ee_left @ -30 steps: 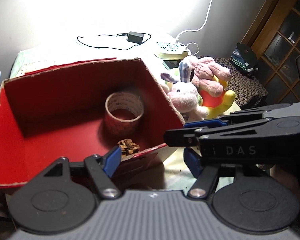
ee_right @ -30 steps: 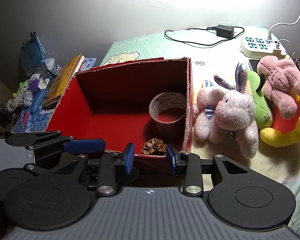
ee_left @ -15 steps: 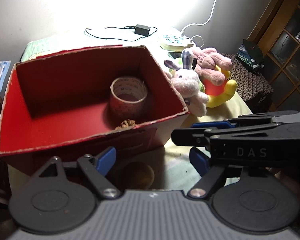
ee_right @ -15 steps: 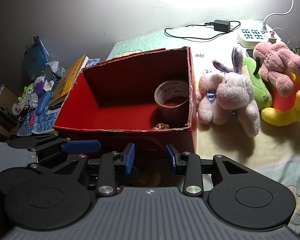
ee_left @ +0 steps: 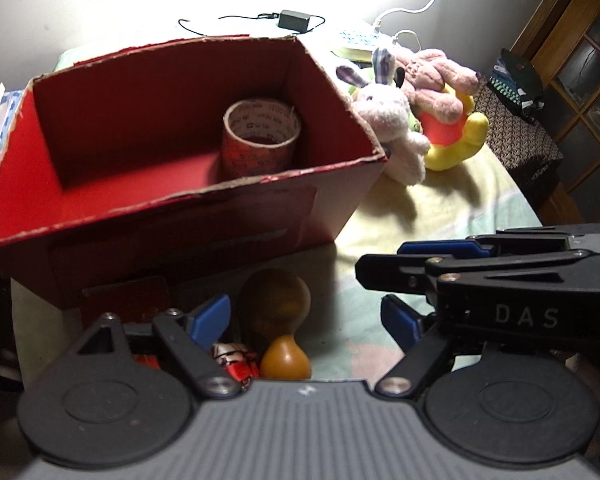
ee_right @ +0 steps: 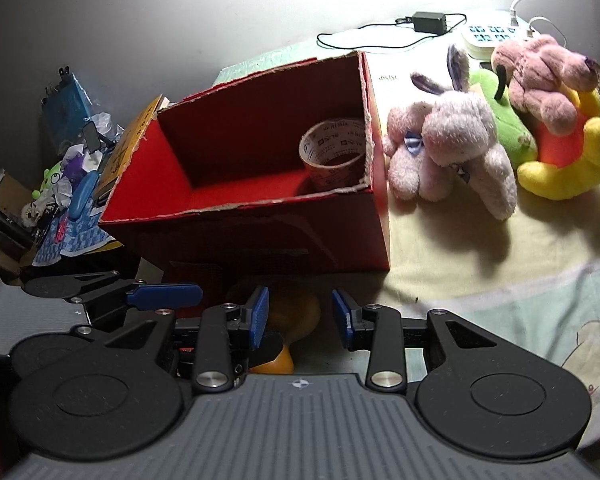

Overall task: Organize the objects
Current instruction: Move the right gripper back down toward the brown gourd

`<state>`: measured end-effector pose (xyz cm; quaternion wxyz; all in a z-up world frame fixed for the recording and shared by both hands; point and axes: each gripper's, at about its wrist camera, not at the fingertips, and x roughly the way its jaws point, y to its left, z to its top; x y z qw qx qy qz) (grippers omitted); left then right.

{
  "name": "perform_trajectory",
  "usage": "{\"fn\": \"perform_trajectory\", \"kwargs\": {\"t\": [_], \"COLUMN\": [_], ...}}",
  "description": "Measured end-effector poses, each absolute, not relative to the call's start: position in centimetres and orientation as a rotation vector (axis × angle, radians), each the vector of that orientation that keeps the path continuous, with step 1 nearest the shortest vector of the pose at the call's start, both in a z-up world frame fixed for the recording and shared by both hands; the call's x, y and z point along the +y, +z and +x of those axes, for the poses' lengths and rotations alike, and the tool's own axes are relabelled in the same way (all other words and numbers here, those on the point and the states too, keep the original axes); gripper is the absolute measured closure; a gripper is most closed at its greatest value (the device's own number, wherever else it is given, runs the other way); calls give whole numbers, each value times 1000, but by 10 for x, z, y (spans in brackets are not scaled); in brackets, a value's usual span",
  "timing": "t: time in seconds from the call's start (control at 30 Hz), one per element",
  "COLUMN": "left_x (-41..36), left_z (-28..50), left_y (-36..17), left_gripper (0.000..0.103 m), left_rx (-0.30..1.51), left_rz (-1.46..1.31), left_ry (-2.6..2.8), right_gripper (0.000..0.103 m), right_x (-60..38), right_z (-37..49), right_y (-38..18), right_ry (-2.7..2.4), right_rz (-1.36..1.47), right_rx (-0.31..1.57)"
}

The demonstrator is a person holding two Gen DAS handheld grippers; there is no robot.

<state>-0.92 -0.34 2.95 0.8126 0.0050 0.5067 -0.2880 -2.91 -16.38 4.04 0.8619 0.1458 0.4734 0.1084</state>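
A red cardboard box (ee_left: 172, 236) (ee_right: 260, 232) stands open on the bed, with a roll of tape (ee_left: 260, 136) (ee_right: 334, 152) upright inside. A brown gourd (ee_left: 278, 316) (ee_right: 296, 312) lies on the sheet just in front of the box. A small red and white toy (ee_left: 236, 360) lies beside it. My left gripper (ee_left: 304, 320) is open and empty, its fingers either side of the gourd. My right gripper (ee_right: 300, 316) is open and empty, just above the gourd. The right gripper also shows in the left wrist view (ee_left: 500, 276).
Plush toys lie right of the box: a pink rabbit (ee_right: 456, 140) (ee_left: 388, 120), a green one (ee_right: 508, 128), and a pink dog on a yellow ring (ee_right: 556, 120) (ee_left: 448, 104). A power strip (ee_right: 488, 36) and charger (ee_right: 430, 22) lie behind. Books and clutter (ee_right: 72, 168) are at left.
Both grippers have pulled back and down from over the box to its near side. The gourd and small toy have come into view between the fingers. The pine cone is now hidden.
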Motion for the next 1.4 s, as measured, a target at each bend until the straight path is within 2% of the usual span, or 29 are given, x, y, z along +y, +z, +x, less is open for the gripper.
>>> {"fn": "perform_trajectory", "kwargs": {"t": [0.27,0.37,0.6,1.1,1.4], "left_x": [-7,-6,-7,2,27], "left_z": [-16,-18,-23,-25,-31], "left_y": [17,13,7,-5,-11], "left_gripper": [14,12,9,9,11], "left_rx": [1125,1137,1136,1141,1135], "left_rz": [18,15,39,46,-71], "left_ry": [-595,-582,-552,-532,-625], "right_gripper": [65,59,59,59,59], "right_x": [-168,-171,-168,-168,-167], "right_z": [-37,-41,-46,-42,-36], "right_y": [25,17,9,-7,-15], "right_ry": [210,202,185,180,183], "right_rz": [368,417,403,432,440], "right_rx": [1033,1040,1020,1043,1065]}}
